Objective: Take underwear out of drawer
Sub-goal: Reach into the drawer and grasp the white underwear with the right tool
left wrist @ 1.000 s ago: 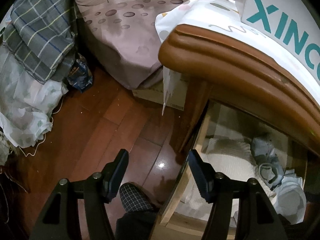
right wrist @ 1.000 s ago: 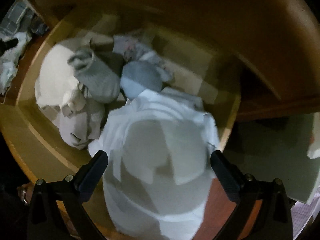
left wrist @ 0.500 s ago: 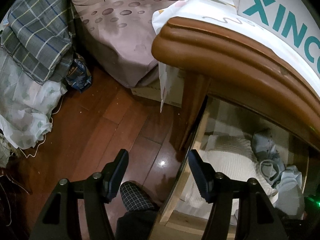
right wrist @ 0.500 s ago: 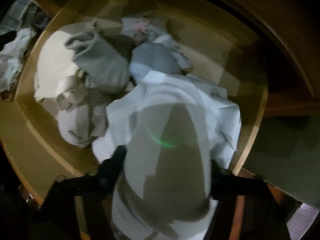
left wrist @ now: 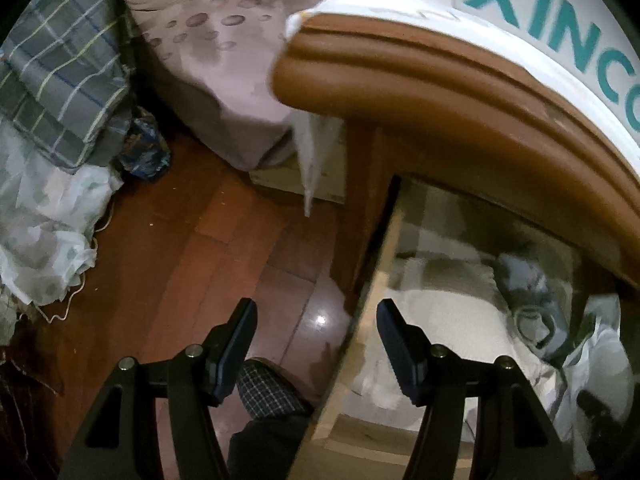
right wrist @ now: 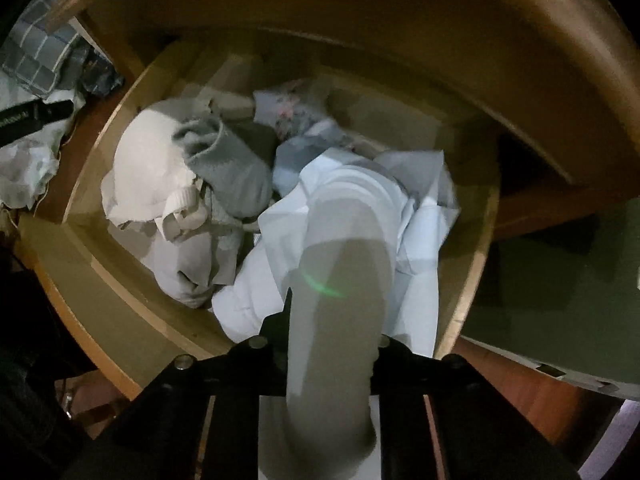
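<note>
In the right wrist view a pale blue-white pair of underwear (right wrist: 352, 208) lies at the right end of the open wooden drawer (right wrist: 474, 280). My right gripper (right wrist: 332, 320) points straight down, its jaws closing tight on a bunched fold of that underwear, which rises between the fingers. In the left wrist view my left gripper (left wrist: 316, 320) hangs open and empty above the drawer's left wall (left wrist: 384, 280), one finger over the floor, the other over the drawer. The underwear (left wrist: 600, 340) shows at that view's right edge.
A grey sock (right wrist: 236, 172), a white knit garment (right wrist: 148, 160) and a floral cloth (right wrist: 292, 108) fill the drawer's left and back. The brown nightstand top (left wrist: 440, 92) overhangs it, bearing a white box (left wrist: 560, 20). A bed (left wrist: 224, 52), plaid blanket (left wrist: 60, 60) and a person's foot (left wrist: 268, 392) border the wooden floor.
The right gripper's wide-open jaws closed on the underwear, and the cloth has bunched up and lifted a little. The left gripper has hardly moved.
</note>
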{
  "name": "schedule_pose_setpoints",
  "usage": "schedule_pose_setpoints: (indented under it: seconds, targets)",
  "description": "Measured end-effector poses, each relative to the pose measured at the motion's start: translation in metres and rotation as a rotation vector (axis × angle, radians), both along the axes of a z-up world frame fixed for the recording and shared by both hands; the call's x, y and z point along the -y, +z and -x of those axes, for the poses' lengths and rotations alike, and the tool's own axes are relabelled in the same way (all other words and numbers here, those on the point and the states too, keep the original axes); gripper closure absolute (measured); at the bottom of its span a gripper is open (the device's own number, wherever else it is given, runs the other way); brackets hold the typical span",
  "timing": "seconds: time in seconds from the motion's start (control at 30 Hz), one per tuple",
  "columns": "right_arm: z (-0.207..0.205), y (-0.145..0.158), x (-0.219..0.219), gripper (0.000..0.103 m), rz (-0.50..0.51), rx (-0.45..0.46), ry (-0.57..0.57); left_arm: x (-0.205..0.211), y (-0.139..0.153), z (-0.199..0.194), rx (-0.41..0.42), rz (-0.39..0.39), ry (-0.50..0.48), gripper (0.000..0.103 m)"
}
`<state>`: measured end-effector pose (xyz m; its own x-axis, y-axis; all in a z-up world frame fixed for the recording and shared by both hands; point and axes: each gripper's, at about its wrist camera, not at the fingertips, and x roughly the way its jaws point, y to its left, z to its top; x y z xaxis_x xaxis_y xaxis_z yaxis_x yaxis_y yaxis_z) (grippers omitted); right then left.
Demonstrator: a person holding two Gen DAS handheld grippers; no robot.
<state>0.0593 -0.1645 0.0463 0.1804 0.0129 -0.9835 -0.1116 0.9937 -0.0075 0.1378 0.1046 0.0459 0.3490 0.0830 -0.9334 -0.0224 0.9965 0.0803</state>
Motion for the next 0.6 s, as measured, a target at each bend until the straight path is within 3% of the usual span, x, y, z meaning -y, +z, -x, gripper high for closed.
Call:
schedule_pose_setpoints:
  seconds: [0.27,0.6]
  targets:
    - [0.010,0.009,0.030,0.089,-0.058,0.082,-0.093,0.039,-0.015,0.007,-0.059,0.005,-0.176,0.039]
    - [0.036,0.025,0.075,0.089,-0.240,0.193,-0.296,0.056,-0.033,0.002,-0.143,0.094,-0.199,0.039]
